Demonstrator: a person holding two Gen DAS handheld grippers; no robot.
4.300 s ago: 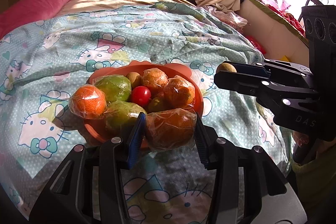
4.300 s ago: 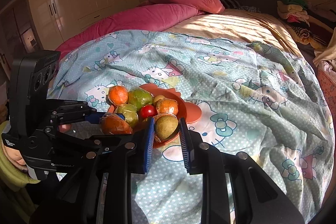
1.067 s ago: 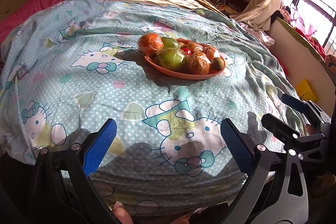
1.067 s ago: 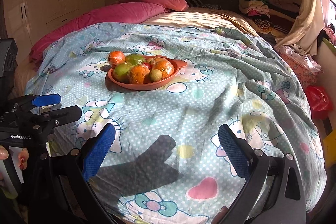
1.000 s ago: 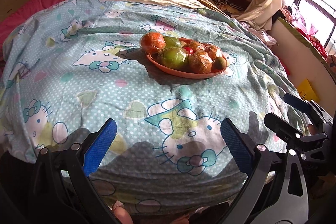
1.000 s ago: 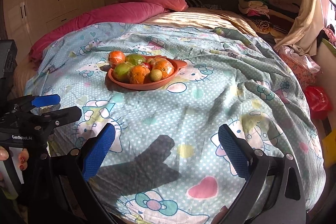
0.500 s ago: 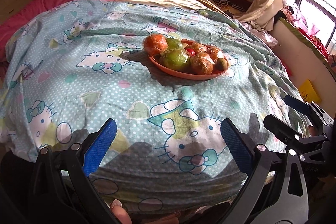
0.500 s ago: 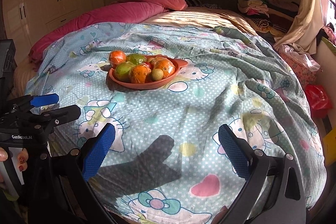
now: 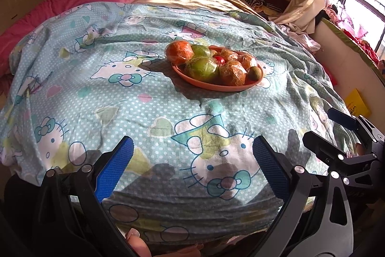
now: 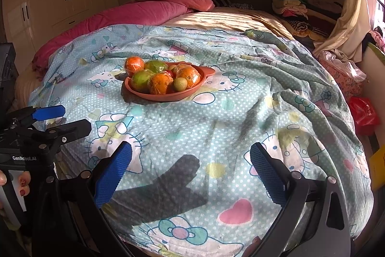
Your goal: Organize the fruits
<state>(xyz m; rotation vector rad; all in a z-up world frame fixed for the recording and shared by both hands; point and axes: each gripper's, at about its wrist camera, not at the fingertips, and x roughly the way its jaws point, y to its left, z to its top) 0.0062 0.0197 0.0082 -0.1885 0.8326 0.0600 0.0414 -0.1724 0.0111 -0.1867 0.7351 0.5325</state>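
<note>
Both wrist views look up the bed from its foot, sharing the fruit plate (image 9: 217, 86) (image 10: 166, 96) mid-frame, far off

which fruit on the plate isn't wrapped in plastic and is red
The small red tomato, tucked in the middle of the orange plate. The fruits around it are larger, orange or green, and wrapped in shiny plastic.

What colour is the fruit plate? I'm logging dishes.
Orange-terracotta plate; clearest in the right wrist view.

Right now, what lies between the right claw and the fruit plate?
Only the printed quilt, carrying a claw shadow; no object lies before the fruit plate in the right wrist view.
</note>
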